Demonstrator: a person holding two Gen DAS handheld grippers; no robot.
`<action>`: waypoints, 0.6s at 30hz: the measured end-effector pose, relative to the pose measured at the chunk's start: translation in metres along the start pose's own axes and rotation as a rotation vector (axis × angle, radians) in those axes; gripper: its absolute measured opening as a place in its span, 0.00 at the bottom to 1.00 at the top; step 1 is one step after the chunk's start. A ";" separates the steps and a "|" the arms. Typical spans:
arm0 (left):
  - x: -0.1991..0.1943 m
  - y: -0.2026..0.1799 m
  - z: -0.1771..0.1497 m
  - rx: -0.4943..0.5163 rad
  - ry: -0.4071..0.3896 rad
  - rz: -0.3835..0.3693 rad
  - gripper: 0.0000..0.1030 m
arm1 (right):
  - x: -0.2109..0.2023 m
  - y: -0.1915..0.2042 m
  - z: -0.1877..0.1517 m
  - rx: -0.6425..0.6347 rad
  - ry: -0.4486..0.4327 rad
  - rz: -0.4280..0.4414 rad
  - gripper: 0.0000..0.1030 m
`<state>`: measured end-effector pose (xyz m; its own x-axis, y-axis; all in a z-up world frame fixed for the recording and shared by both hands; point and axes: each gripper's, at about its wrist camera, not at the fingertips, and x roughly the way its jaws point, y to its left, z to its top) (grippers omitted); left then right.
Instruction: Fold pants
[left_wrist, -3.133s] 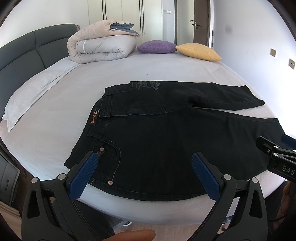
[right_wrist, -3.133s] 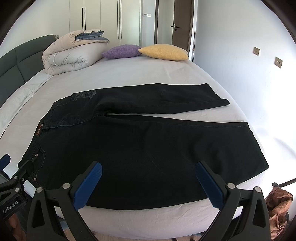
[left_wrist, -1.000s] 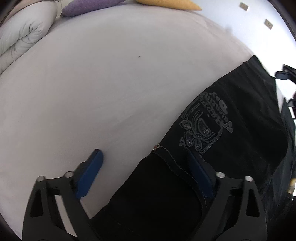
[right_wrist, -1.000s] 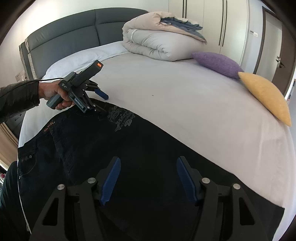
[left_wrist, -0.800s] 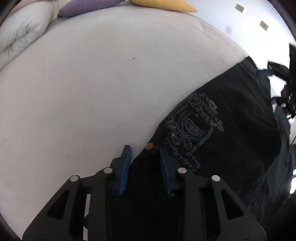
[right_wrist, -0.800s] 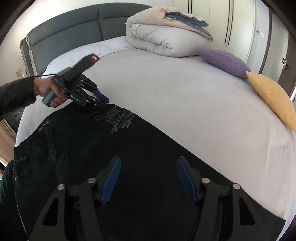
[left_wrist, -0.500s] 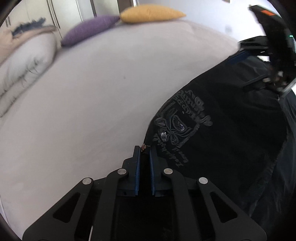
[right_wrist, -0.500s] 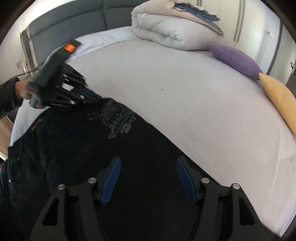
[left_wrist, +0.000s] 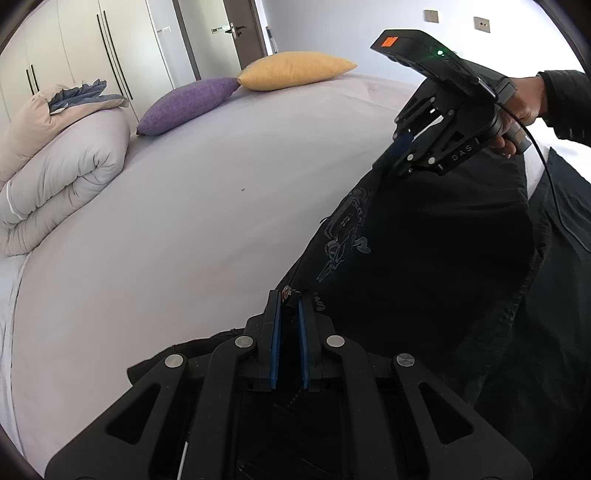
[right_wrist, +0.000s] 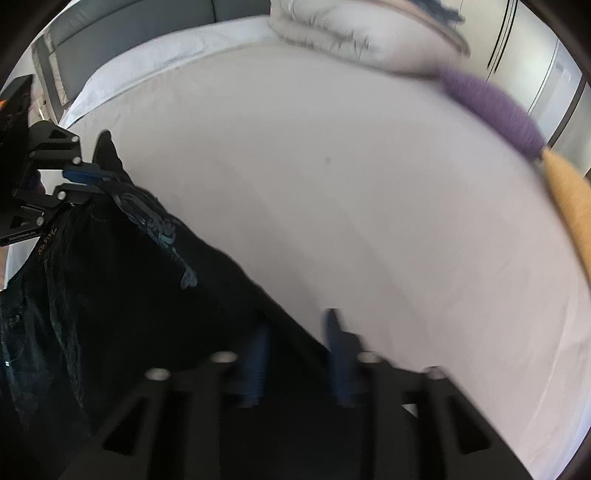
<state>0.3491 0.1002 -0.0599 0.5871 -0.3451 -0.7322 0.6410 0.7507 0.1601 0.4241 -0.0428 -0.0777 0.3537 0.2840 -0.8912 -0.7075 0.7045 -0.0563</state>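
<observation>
The black pants lie on the grey bed sheet, with their far edge raised. My left gripper is shut on the waistband corner by a metal button. In the left wrist view my right gripper grips the upper edge of the far pant leg. In the blurred right wrist view the right gripper has its blue fingers nearly together on the edge of the pants, and the left gripper holds the waistband at the far left.
A rolled grey duvet lies at the head of the bed, with a purple cushion and a yellow cushion beside it. Wardrobe doors and a room door stand behind. The grey headboard is at the back left.
Both grippers moved from the near edge to the far edge of the pants. The left closed on the waistband corner, the right closed on the far leg edge. Both lifted the fabric.
</observation>
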 end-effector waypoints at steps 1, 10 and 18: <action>-0.001 0.000 -0.001 -0.001 -0.001 0.000 0.07 | -0.001 0.001 0.000 -0.002 -0.002 0.005 0.14; -0.012 0.003 -0.002 -0.046 -0.033 0.008 0.07 | -0.023 0.027 0.000 0.002 -0.056 -0.014 0.05; -0.058 -0.013 -0.012 -0.067 -0.057 0.013 0.07 | -0.054 0.100 -0.009 -0.024 -0.153 0.083 0.04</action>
<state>0.3011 0.1170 -0.0272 0.6235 -0.3653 -0.6912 0.5999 0.7905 0.1234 0.3292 0.0063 -0.0387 0.3814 0.4377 -0.8142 -0.7519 0.6593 0.0022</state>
